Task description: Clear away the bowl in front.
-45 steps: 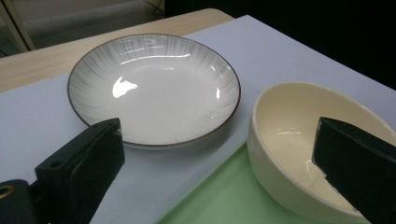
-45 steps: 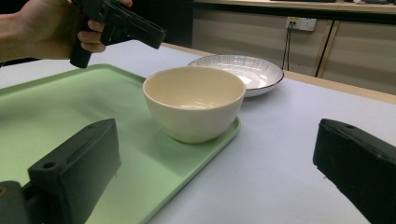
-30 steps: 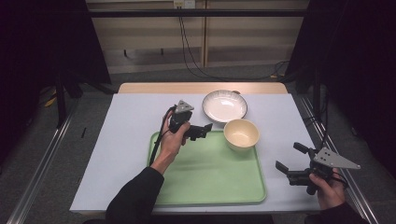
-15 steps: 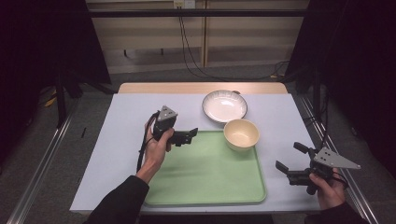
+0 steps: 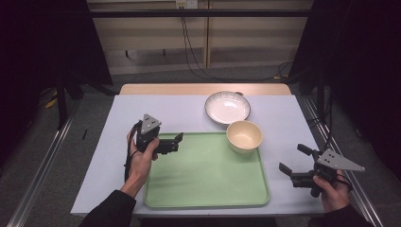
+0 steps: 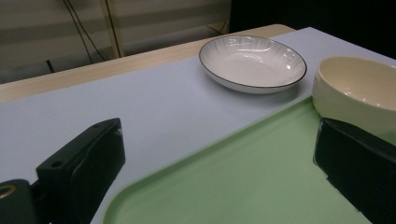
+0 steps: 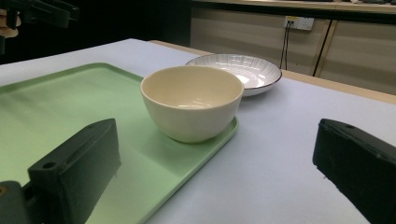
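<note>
A cream bowl (image 5: 244,136) stands upright, seemingly empty, in the green tray's (image 5: 203,187) far right corner.

Lab: dark curtains (image 5: 42,42), floor rails (image 5: 42,165).

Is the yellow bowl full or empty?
Empty. The cream-yellow bowl stands upright in the far corner of the green tray, and the right gripper view shows a bare, smooth inside with nothing in it.
</note>
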`<action>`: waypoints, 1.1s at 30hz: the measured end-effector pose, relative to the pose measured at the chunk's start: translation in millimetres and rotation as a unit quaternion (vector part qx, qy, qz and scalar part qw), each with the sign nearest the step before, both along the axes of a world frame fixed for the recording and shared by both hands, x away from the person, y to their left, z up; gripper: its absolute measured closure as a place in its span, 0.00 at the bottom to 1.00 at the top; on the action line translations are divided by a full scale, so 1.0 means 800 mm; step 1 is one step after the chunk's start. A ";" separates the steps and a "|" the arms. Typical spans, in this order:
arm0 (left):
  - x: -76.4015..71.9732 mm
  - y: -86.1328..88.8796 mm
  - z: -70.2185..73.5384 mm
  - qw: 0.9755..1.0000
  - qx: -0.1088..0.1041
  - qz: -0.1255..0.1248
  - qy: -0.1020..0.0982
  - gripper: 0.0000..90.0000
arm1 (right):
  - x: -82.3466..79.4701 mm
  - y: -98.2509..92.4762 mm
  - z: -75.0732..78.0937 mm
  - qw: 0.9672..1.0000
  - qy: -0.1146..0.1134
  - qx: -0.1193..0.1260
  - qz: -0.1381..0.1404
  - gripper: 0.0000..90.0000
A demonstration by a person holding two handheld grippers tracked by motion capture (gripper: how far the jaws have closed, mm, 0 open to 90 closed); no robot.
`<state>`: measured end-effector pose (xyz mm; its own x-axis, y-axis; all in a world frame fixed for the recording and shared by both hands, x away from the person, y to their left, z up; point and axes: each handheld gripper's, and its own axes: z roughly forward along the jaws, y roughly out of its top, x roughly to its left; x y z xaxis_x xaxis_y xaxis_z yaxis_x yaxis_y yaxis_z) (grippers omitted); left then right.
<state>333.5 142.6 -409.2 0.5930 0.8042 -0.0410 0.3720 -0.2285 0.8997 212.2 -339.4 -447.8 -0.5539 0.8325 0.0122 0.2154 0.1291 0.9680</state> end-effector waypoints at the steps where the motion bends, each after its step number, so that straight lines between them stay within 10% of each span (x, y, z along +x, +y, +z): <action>1: -0.003 0.004 0.000 1.000 -0.004 0.004 -0.002 0.02 | 0.000 0.000 0.000 1.000 0.000 0.000 0.000 0.00; 28: -0.074 0.077 -0.026 0.999 -0.043 0.031 0.001 0.01 | 0.001 0.000 0.000 1.000 0.002 -0.004 -0.002 0.00; 33: -0.096 0.090 -0.032 0.999 -0.025 0.029 -0.013 0.01 | 0.001 -0.001 0.000 1.000 0.001 -0.001 -0.001 0.00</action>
